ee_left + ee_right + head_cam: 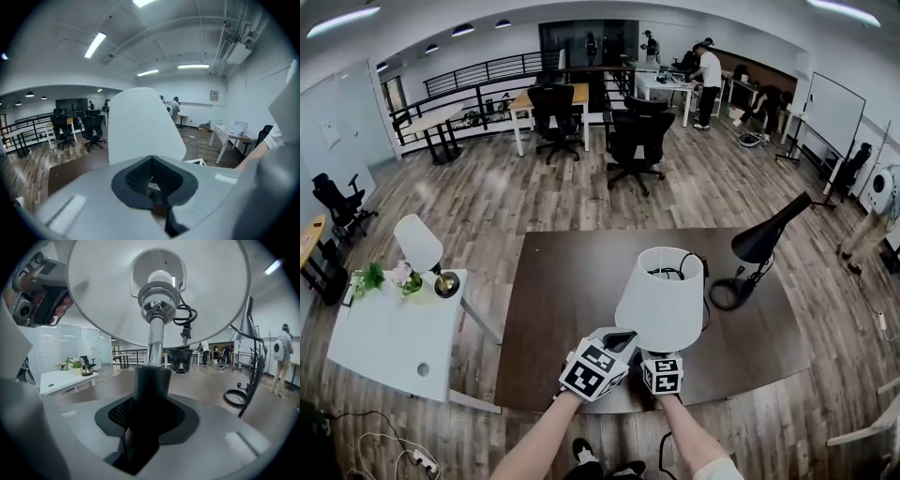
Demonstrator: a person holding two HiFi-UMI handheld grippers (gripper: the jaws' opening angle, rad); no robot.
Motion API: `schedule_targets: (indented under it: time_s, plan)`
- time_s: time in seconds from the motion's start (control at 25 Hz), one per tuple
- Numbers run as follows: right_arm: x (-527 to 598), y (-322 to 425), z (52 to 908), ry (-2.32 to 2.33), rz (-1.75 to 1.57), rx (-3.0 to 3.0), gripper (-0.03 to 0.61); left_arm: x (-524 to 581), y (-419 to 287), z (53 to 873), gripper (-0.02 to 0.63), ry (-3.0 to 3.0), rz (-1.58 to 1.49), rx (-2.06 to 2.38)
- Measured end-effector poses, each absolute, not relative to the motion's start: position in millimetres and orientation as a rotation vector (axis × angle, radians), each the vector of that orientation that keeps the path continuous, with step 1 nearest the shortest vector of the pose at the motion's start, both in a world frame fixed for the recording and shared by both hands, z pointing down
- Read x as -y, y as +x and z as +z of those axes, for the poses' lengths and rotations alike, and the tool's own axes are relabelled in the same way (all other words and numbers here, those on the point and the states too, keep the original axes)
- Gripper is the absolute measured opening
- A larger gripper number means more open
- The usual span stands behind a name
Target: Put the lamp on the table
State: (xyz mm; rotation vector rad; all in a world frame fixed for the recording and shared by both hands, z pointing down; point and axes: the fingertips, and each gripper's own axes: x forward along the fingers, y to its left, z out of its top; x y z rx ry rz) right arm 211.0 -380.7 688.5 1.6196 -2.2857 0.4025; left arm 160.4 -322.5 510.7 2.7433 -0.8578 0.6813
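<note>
A lamp with a white cone shade (661, 300) hangs upright just above the front part of the dark brown table (562, 300). My right gripper (662, 358) is under the shade and shut on the lamp's dark stem (151, 380). In the right gripper view the shade's underside (108, 296), the chrome socket and the bulb fill the top. My left gripper (621, 338) is beside the shade's lower left rim, jaws shut, nothing clearly held. The left gripper view shows the white shade (140, 124) right in front of the left gripper (152, 187).
A black desk lamp (759, 242) with a ring base and a black cord stands on the table's right side. A white side table (394, 342) at left carries a small white lamp (419, 242) and flowers (389, 278). Office chairs (637, 141), desks and people are farther back.
</note>
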Motion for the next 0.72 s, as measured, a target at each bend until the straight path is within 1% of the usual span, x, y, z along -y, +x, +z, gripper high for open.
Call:
schedule_targets:
  time_s: [0.36,0.72]
  plan:
    - [403,193,702,1.702,0.439,2.245,0.160,349,139,521,0.002,2.699,0.582,0.840]
    - [439,196,717,1.735,0.337,2.291,0.160,372,140,543,0.002,2.721,0.511,0.774]
